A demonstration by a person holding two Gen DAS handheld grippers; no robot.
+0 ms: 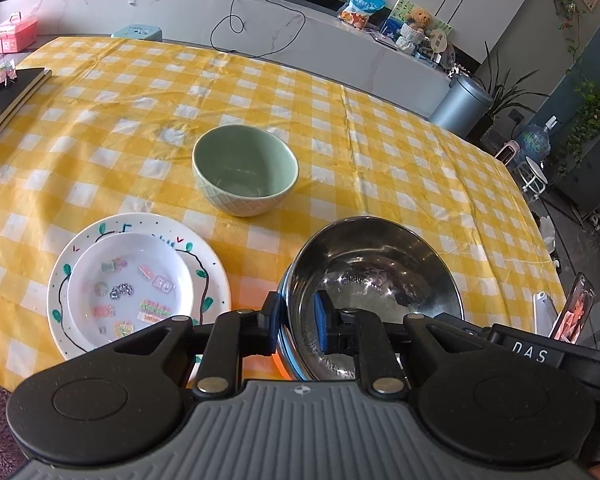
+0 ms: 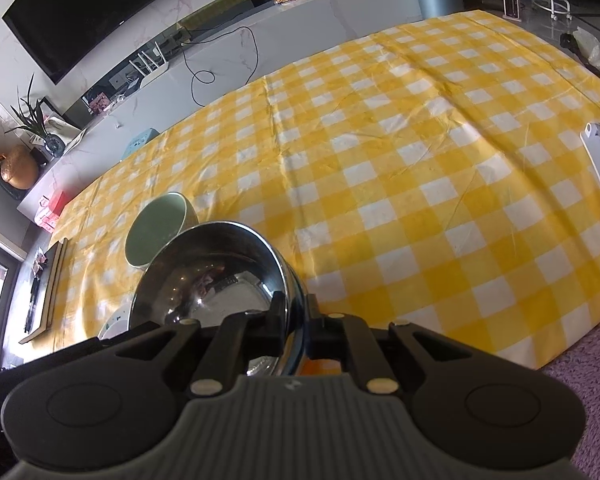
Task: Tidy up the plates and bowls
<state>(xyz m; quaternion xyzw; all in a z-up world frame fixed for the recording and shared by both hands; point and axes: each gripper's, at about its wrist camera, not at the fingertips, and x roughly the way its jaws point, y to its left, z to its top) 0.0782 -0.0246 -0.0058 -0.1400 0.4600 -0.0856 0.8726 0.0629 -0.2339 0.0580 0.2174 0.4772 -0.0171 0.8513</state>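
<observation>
**Steel bowl pinched on both rims, green bowl straight ahead**

Nearest the lens in the left wrist view, the left hand-held gripper (image 1: 298, 330) pinches the near-left rim of the steel bowl (image 1: 374, 268), one blue pad inside the wall and the other outside. In the right wrist view, the right hand-held gripper (image 2: 296, 320) is pressed together on the same steel bowl (image 2: 212, 272) at its right rim, one finger inside and one out. So both hands share the load, and the bowl sits at lower centre of each frame, tilted with its mouth toward the cameras; whether its base touches the desk (image 1: 400, 152) cannot be told.

The relation that matters: the green bowl (image 1: 246, 170) lies directly beyond the steel bowl, up the frame and a little left in the left view, and just behind its upper-left rim in the right view (image 2: 160, 232). Neither bowl has a long axis; both are round. The left hand looks the nearer one to the green bowl, judging by the two views.

At lower left of the left view, a small plate (image 1: 130, 280) with stickers rests inside a painted plate (image 1: 216, 268), beside the steel bowl and apart from it.

Readable writing: "DAS" on a black strip (image 1: 530, 356) at lower right of the left view. The snack bag (image 1: 362, 6) at the upper edge carries print too small to read.
</observation>
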